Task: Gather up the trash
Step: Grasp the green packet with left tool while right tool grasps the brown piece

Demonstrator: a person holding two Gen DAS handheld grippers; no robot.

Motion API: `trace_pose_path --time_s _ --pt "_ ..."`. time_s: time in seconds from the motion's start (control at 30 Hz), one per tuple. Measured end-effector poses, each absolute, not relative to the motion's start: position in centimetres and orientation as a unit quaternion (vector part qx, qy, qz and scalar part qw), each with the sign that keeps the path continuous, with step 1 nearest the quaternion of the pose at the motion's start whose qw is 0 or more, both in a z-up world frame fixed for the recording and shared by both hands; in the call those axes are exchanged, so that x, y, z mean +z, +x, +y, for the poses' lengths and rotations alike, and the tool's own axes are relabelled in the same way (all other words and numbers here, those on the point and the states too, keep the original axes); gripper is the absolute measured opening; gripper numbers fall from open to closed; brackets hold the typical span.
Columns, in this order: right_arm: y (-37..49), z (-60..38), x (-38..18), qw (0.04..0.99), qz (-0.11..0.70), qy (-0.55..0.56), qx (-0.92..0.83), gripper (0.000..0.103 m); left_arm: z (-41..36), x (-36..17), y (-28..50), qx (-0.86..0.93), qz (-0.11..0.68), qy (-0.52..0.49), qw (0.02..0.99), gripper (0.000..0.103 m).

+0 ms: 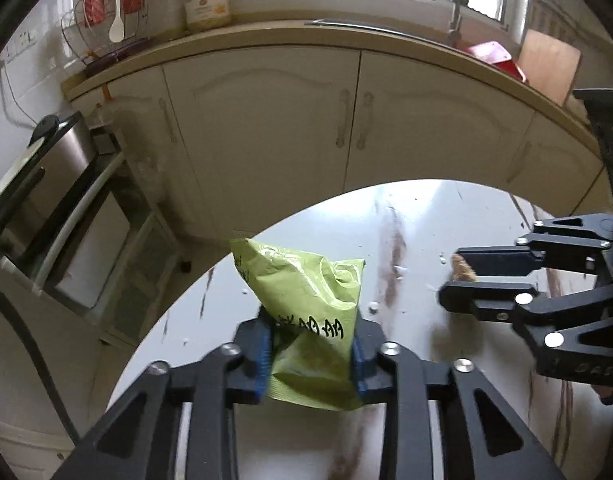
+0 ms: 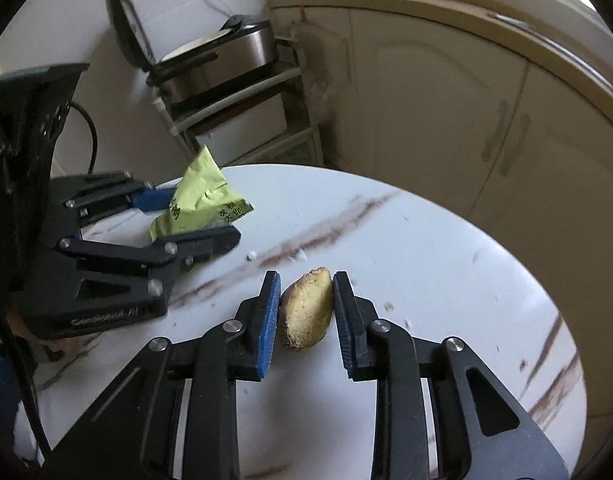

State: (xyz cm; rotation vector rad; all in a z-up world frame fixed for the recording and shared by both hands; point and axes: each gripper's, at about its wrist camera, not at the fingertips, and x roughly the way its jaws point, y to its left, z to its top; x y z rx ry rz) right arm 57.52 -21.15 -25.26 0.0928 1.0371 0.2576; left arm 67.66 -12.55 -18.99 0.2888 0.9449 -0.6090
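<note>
Trash is gripped on both sides near the table point(image 2: 426, 248) centre: left gripper point(image 1: 312, 354) pinches the green wrapper point(image 1: 306, 312), right gripper point(image 2: 306, 320) clasps the fibrous scrap point(image 2: 306, 308); you should lift both squarely, keeping firm pressure.

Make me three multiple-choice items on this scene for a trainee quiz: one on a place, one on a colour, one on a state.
1. Where does the brownish lump sit?
A. on the counter
B. on the white table, between the right gripper's fingers
C. on the floor

2. What colour is the snack wrapper?
A. red
B. silver
C. light green

3. How does the left gripper stand?
A. shut on the wrapper
B. wide open above it
C. lying on the table, empty

Answers:
1 B: the right wrist view shows it on the tabletop between the blue pads.
2 C: it is green with dark print in both views.
3 A: the blue pads press both sides of the wrapper.
</note>
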Motion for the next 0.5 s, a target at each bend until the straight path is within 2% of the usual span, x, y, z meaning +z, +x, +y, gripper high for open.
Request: trace_pose_path --time_s 0.27,0.5 --pt "54.3 -23.4 -23.7 0.867 0.479 0.076 0.114 0.025 -13.1 -18.8 65.8 -0.288 0.447 0.141 0.835 0.018" --pt "49.3 -26.0 -21.2 0.88 0.452 0.102 0.106 0.025 -15.1 -15.7 58.1 -0.303 0.422 0.141 0.843 0.018"
